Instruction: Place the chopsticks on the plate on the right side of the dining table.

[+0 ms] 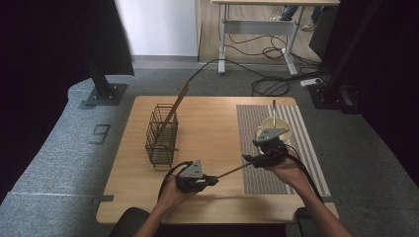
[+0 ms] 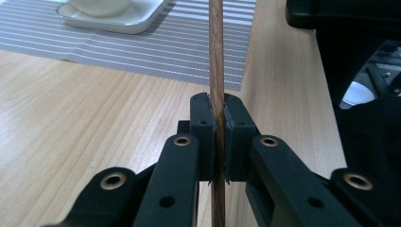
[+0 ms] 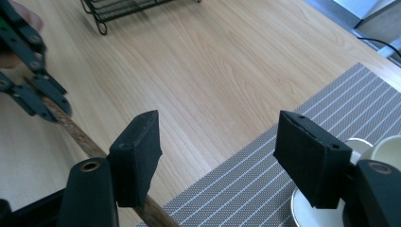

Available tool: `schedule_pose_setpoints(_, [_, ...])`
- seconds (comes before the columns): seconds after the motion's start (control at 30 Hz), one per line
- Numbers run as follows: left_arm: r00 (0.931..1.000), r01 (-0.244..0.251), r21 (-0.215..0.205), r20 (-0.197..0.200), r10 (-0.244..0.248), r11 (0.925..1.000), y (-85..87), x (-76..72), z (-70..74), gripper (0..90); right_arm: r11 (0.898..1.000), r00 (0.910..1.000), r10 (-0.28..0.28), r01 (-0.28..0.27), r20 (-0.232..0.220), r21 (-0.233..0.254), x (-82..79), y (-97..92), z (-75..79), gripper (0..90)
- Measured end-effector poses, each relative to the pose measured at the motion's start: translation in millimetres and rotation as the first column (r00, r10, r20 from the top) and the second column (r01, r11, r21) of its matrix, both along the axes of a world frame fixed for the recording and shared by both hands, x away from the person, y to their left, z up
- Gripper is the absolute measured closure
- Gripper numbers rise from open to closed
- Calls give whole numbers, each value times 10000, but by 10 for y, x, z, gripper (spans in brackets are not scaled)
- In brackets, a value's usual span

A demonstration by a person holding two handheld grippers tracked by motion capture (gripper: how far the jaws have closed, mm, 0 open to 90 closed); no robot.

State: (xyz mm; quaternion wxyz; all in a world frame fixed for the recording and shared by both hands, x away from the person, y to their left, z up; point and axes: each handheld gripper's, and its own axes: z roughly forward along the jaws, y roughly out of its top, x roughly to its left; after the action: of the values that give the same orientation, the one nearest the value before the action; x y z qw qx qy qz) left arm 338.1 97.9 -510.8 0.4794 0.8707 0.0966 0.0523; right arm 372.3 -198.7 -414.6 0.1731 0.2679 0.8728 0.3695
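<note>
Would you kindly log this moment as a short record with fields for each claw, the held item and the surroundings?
left claw: shut on the wooden stick, gripping it near one end
right claw: open, jaws wide apart, the stick passing beside one jaw and not gripped
stick position: stretches from the left claw towards the right claw, above the table
wire basket: on the table's left half, another long stick leaning in it
striped placemat: on the right, carrying a white cup

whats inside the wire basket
One long wooden stick stands in the wire basket, leaning out over its rim. The mesh hides the basket's floor, so small items there cannot be ruled out.
</note>
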Motion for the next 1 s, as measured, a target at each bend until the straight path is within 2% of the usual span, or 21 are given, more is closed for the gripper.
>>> schedule_pose_setpoints(0.13, [9999, -13, 290, -117, 16, 9996, 9, 23, 1, 850, 9994, 9989, 355, -355, -301, 17, -38, 0, 23, 266])
schedule_pose_setpoints(0.27, [9995, -133, 502, -289, 148, 9987, 0, 44, -14, 850, 9948, 9938, 908, -934, -645, -397, -75, 38, -27, 236])
schedule_pose_setpoints(0.4, [9988, -180, 732, -442, 212, 9972, -17, 53, -28, 850, 9885, 9871, 1355, -1405, -853, -561, -95, 92, -96, 250])
schedule_pose_setpoints(0.53, [9984, -98, 922, -552, 149, 9957, -50, 56, -34, 850, 9737, 9757, 2001, -2082, -895, -926, -126, 181, -148, 345])
schedule_pose_setpoints(0.6, [9984, -18, 1030, -559, 76, 9947, -69, 51, -27, 850, 9624, 9667, 2367, -2470, -969, -1128, -142, 235, -179, 402])
schedule_pose_setpoints(0.7, [9983, 111, 1107, -578, -47, 9938, -87, 42, -23, 850, 9400, 9490, 2930, -3082, -1167, -1462, -169, 317, -244, 487])
schedule_pose_setpoints(0.77, [9982, 165, 1137, -588, -98, 9934, -91, 38, -24, 850, 9268, 9423, 3103, -3293, -1260, -1805, -184, 366, -289, 540])
schedule_pose_setpoints(0.87, [9981, 226, 1136, -601, -158, 9933, -97, 31, -23, 850, 9143, 9369, 3228, -3453, -1343, -2115, -186, 393, -321, 596])
schedule_pose_setpoints(1.0, [9981, 239, 1187, -598, -169, 9926, -101, 35, -24, 850, 9085, 9332, 3259, -3534, -1514, -2230, -160, 396, -338, 624])
